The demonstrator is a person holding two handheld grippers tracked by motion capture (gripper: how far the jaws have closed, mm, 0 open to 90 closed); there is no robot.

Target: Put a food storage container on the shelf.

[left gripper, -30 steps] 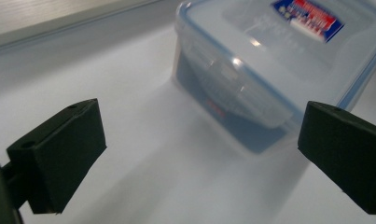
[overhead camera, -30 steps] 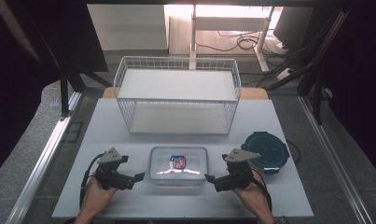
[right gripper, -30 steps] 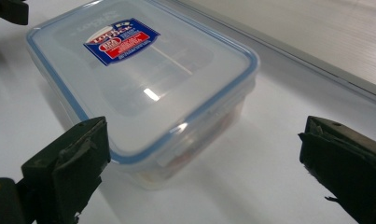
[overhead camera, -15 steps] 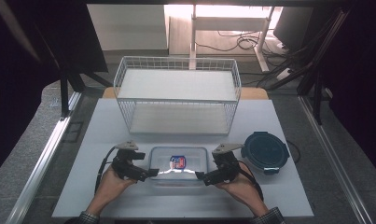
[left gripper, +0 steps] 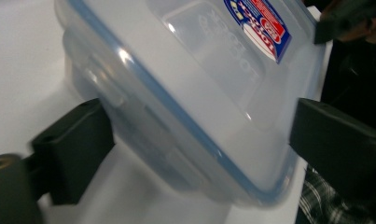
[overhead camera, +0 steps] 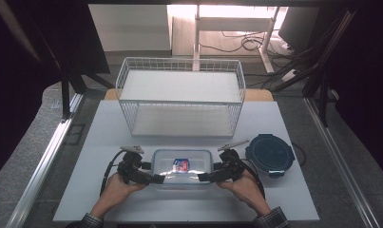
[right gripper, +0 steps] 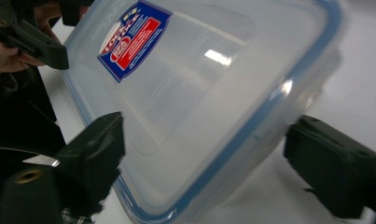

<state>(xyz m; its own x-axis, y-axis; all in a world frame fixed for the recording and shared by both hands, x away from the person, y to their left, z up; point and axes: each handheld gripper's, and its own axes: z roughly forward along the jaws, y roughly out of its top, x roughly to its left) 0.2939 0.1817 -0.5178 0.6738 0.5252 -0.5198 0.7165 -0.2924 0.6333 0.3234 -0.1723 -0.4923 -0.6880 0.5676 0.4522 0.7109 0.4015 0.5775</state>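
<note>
A clear rectangular container [overhead camera: 182, 166] with a blue-rimmed lid and a red and blue label lies at the front middle of the white table. My left gripper [overhead camera: 156, 179] is at its near left corner and my right gripper [overhead camera: 203, 177] at its near right corner. In the left gripper view the container [left gripper: 199, 93] sits between the two black jaws of the left gripper [left gripper: 199, 130], which have just been closing and touch its sides. In the right gripper view the right gripper [right gripper: 202, 140] straddles the container [right gripper: 199, 84] the same way, its jaws also just closing onto the rim.
A white wire basket [overhead camera: 179, 95] stands behind the container at the table's far side. A dark round lidded bowl [overhead camera: 270, 154] sits to the right, close to my right hand. The table's front edge [overhead camera: 179, 219] runs just below my wrists.
Both hands have come inward from either side to the container's near corners. Each gripper's jaws have closed in around the container.
</note>
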